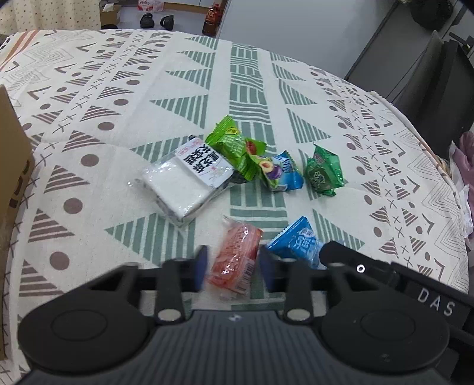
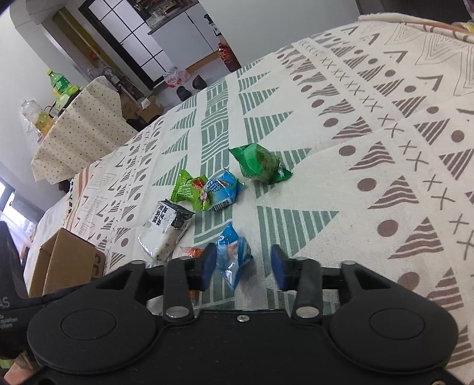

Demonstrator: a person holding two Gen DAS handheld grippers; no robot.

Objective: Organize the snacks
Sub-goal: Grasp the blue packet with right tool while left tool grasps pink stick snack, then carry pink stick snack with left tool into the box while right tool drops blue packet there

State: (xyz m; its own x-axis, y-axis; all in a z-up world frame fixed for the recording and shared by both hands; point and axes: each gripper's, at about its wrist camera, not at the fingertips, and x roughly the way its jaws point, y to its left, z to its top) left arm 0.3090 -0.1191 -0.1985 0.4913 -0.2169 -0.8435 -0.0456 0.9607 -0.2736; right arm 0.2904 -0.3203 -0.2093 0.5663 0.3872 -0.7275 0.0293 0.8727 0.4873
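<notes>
A red snack packet (image 1: 235, 260) lies on the patterned desk (image 1: 118, 118) between the left gripper's (image 1: 232, 268) open fingers. A blue packet (image 2: 232, 256) lies between the right gripper's (image 2: 244, 265) open fingers, touching the left one.

You are working in a lived-in home, not a lab or shop. The surface is covered with a patterned cloth (image 1: 124, 88) of printed triangles and dots. Shoes (image 1: 157, 20) sit on the floor beyond it, beside an amber jar (image 1: 211, 19). A second table under a dotted cloth (image 2: 80, 130) carries drink bottles (image 2: 59, 83). A dark-framed glazed door (image 2: 133, 38) and a cardboard box (image 2: 65, 263) complete the domestic setting.
</notes>
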